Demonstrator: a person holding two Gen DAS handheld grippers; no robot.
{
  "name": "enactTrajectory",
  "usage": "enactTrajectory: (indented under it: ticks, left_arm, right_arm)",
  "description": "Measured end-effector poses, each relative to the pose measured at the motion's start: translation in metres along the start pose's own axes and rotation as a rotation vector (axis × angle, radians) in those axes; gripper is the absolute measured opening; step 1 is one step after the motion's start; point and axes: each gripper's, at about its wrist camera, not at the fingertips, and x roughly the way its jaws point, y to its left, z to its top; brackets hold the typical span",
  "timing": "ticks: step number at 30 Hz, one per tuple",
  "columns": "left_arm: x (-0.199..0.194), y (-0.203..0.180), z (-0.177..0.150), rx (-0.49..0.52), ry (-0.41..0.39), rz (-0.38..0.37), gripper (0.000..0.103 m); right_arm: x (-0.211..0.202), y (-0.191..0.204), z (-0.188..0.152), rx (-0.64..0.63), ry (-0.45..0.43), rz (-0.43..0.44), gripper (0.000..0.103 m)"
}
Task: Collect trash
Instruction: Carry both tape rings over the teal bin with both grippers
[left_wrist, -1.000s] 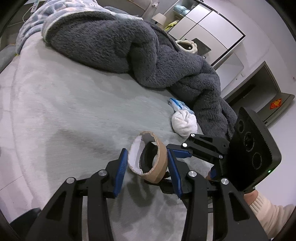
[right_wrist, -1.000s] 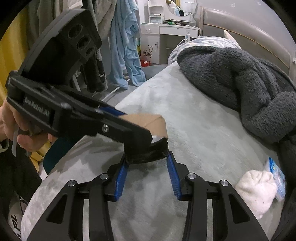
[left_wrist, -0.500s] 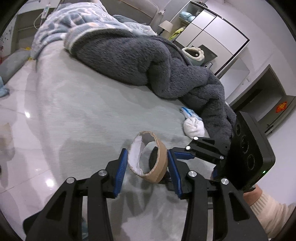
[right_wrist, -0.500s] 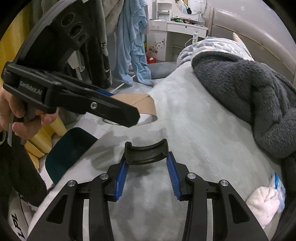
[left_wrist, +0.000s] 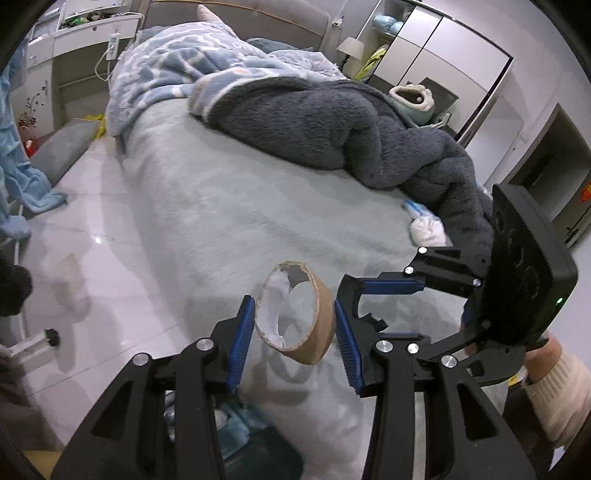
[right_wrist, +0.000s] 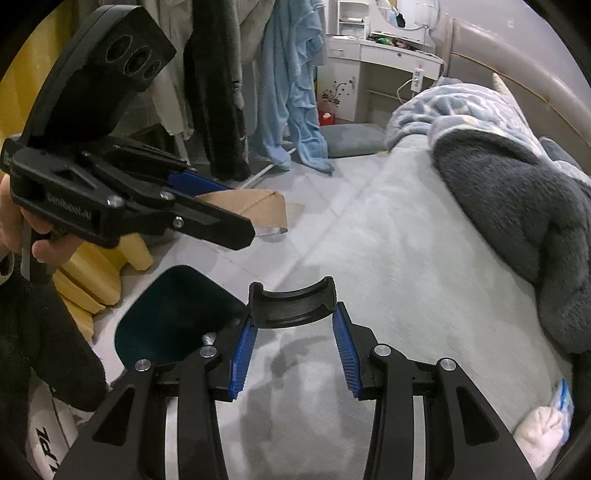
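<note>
Left tongs (left_wrist: 294, 325) pinch a cardboard ring (left_wrist: 295, 314); right tongs (right_wrist: 293, 332) clamp a black curved piece (right_wrist: 293, 304), half hidden.

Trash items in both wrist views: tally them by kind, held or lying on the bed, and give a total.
Cardboard tape core, in the left tongs: 1
Black curved plastic piece, in the right tongs: 1
White wad on the bed: 1
Blue-and-white packet on the bed: 1
Total: 4

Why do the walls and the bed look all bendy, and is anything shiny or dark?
Left wrist view: the fisheye lens curves the wardrobe; the floor shows glare. Right wrist view: the headboard bows; soft shadows lie on the bed cover; corners go black.
</note>
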Motion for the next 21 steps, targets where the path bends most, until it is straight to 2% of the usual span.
enactTrajectory:
  ticks: [7, 14, 21]
  left_arm:
    - [-0.016, 0.027, -0.018, -0.017, 0.053, 0.072, 0.046]
    - [-0.018, 0.056, -0.046, -0.042, 0.171, 0.125, 0.046]
    - [-0.013, 0.082, -0.082, -0.062, 0.291, 0.129, 0.046]
  right_arm:
    - [0.022, 0.027, 0.008, 0.066, 0.061, 0.056, 0.042]
    - [0.050, 0.051, 0.011, 0.071, 0.139, 0.084, 0.042]
    - [0.073, 0.068, 0.020, 0.056, 0.195, 0.096, 0.042]
